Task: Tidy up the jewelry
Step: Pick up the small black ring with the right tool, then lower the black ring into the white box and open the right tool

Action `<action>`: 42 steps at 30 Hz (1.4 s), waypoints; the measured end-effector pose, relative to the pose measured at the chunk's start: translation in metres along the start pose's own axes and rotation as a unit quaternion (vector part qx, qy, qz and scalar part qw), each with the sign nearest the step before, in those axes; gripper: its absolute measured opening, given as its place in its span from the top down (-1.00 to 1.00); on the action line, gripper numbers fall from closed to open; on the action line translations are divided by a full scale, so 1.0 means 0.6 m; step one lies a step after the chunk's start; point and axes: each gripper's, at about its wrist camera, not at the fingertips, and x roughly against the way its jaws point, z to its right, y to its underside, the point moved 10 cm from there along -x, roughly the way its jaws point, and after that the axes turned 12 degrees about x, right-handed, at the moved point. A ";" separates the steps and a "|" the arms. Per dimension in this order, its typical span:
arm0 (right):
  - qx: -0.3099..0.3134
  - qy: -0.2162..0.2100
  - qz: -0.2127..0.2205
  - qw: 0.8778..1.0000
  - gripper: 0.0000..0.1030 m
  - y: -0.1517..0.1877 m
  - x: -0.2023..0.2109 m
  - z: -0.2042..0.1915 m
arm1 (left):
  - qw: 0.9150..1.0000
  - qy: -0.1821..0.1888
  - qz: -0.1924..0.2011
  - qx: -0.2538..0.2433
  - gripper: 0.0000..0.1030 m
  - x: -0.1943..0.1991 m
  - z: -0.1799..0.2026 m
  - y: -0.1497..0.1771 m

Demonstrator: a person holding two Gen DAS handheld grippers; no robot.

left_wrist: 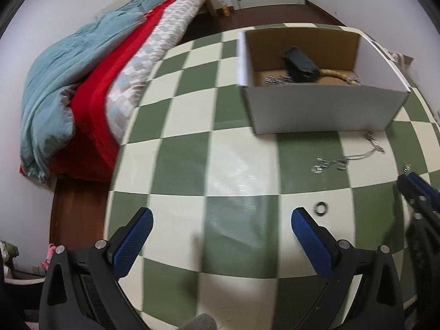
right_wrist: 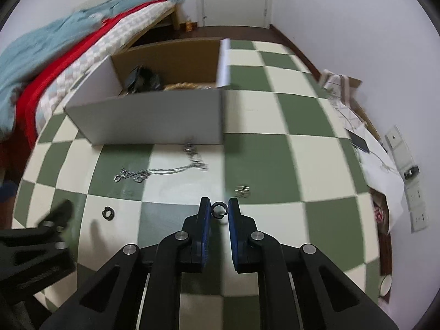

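A small dark ring (right_wrist: 219, 210) sits between the tips of my right gripper (right_wrist: 219, 209), which is shut on it just above the green-and-cream checked tabletop (right_wrist: 275, 165). Another dark ring (right_wrist: 108, 213) (left_wrist: 321, 208) lies on the table, just right of my left gripper (left_wrist: 220, 220), whose fingers are wide open and hold nothing. A silver chain necklace (right_wrist: 162, 172) (left_wrist: 346, 159) lies in front of the open cardboard box (right_wrist: 154, 121) (left_wrist: 316, 110). Small silver pieces (right_wrist: 242, 190) lie just beyond the right fingertips. The box holds a black item (left_wrist: 299, 64), a braided gold piece (left_wrist: 335, 74) and silver chains.
A bed with blue, red and checked bedding (left_wrist: 90, 82) stands left of the table. Papers, cloth and a dark phone-like item (right_wrist: 360, 143) crowd the table's right edge. A white door (right_wrist: 233, 0) is at the back. The right gripper's tip (left_wrist: 409, 181) shows in the left wrist view.
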 end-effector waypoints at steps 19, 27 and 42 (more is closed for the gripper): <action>-0.084 0.007 -0.009 0.996 0.74 0.046 0.026 0.095 | 0.994 0.089 -0.017 -0.061 0.74 0.003 0.139 0.034; -0.085 0.004 0.003 0.996 0.74 0.031 0.041 0.091 | 0.994 0.092 -0.016 -0.055 0.83 0.005 0.135 0.032; -0.049 -0.025 0.077 0.995 0.74 -0.099 0.124 0.037 | 0.988 0.124 0.087 0.014 0.83 0.141 0.056 -0.109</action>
